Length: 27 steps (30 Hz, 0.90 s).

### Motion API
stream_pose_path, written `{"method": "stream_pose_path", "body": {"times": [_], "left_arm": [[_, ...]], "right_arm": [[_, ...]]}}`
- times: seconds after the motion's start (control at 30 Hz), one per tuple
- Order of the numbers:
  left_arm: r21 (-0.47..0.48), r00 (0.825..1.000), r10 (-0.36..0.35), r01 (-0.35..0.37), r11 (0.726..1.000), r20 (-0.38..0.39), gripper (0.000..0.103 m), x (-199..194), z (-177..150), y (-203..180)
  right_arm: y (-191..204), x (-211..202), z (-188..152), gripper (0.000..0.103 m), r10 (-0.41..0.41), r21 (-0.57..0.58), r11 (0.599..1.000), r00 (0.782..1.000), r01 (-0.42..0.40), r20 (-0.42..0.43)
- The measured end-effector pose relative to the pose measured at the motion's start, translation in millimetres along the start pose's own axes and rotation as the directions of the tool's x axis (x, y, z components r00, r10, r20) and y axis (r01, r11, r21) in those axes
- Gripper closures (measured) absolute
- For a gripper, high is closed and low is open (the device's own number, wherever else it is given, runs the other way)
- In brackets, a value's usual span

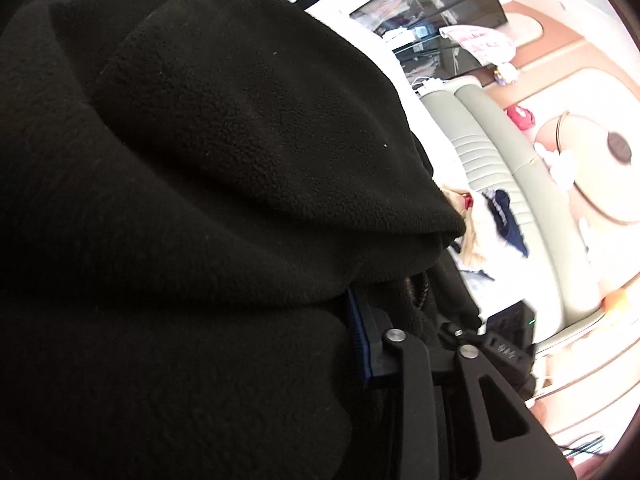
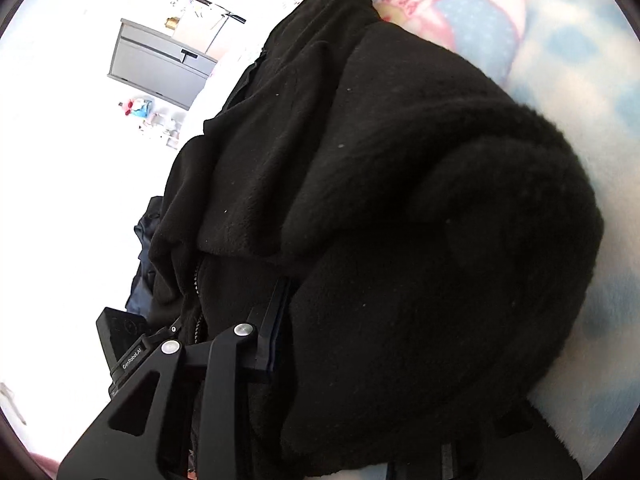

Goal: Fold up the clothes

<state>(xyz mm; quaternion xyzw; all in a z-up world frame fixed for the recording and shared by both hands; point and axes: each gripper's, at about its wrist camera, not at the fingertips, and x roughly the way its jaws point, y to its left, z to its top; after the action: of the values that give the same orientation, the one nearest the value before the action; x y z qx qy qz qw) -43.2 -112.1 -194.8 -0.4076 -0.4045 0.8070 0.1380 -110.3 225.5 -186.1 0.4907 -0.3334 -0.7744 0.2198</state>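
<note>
You've got the black fleece jacket (image 2: 400, 208) bunched on the patterned blanket (image 2: 580, 40). Your left gripper (image 1: 404, 320) and right gripper (image 2: 240, 312) both pinch its zipper edge. Fold barely started; flattening and folding left.

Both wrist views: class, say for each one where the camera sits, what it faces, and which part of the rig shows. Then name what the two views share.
Left wrist: on the left gripper, facing along its fingers into the black fleece garment; grey sofa behind.
Right wrist: on the right gripper, facing the same fleece lying on a pale blue blanket; grey cabinet behind.
Shared: the fleece, pinched by both grippers.
</note>
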Motion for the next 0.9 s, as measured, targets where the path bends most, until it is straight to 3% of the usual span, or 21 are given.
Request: {"method": "stream_pose_path", "body": {"times": [0.07, 0.13, 0.2, 0.3, 0.47, 0.63, 0.73, 0.8, 0.9], "left_arm": [[0.003, 1.000, -0.003, 0.003, 1.000, -0.029, 0.068, 6.8, 3.9, -2.3], [0.031, 0.999, 0.049, -0.049, 0.998, -0.016, 0.069, 17.8, 4.8, -20.6], [0.109, 0.995, 0.095, -0.098, 0.989, 0.035, 0.084, 20.0, -1.6, -46.2], [0.205, 0.990, 0.112, -0.129, 0.970, 0.089, 0.091, -4.3, -3.7, -68.6], [0.236, 0.984, 0.094, -0.128, 0.963, 0.149, 0.095, -34.6, -3.4, -82.3], [0.236, 0.983, 0.093, -0.129, 0.963, 0.156, 0.097, -51.7, -10.0, -80.0], [0.240, 0.984, 0.070, -0.109, 0.965, 0.166, 0.097, -58.3, -13.8, -79.0], [0.240, 0.982, 0.047, -0.091, 0.967, 0.181, 0.097, -66.4, -15.0, -79.5], [0.248, 0.979, 0.024, -0.076, 0.966, 0.204, 0.097, -75.9, -20.5, -86.4]], "right_arm": [[1.7, -1.8, -0.3, 0.075, -0.012, -0.013, 1.000, 1.000, 0.012, -0.011], [1.4, -3.3, 0.7, 0.075, -0.016, -0.016, 1.000, 0.999, 0.016, -0.028], [6.3, -4.8, 3.8, 0.081, -0.032, -0.020, 0.999, 0.999, 0.031, -0.026], [27.8, -11.6, 2.1, 0.092, -0.061, -0.084, 0.995, 0.998, 0.062, 0.016], [63.0, -34.5, 2.6, 0.097, -0.082, -0.233, 0.968, 0.995, 0.094, 0.060], [84.0, -57.4, 3.3, 0.097, -0.023, -0.282, 0.958, 0.996, 0.046, 0.086], [82.6, -67.7, -1.1, 0.097, 0.003, -0.305, 0.952, 0.996, 0.025, 0.091], [100.9, -48.3, 1.2, 0.097, 0.019, -0.308, 0.951, 0.996, 0.010, 0.092], [103.8, -70.0, -13.7, 0.097, 0.052, -0.301, 0.953, 0.995, -0.024, 0.087]]}}
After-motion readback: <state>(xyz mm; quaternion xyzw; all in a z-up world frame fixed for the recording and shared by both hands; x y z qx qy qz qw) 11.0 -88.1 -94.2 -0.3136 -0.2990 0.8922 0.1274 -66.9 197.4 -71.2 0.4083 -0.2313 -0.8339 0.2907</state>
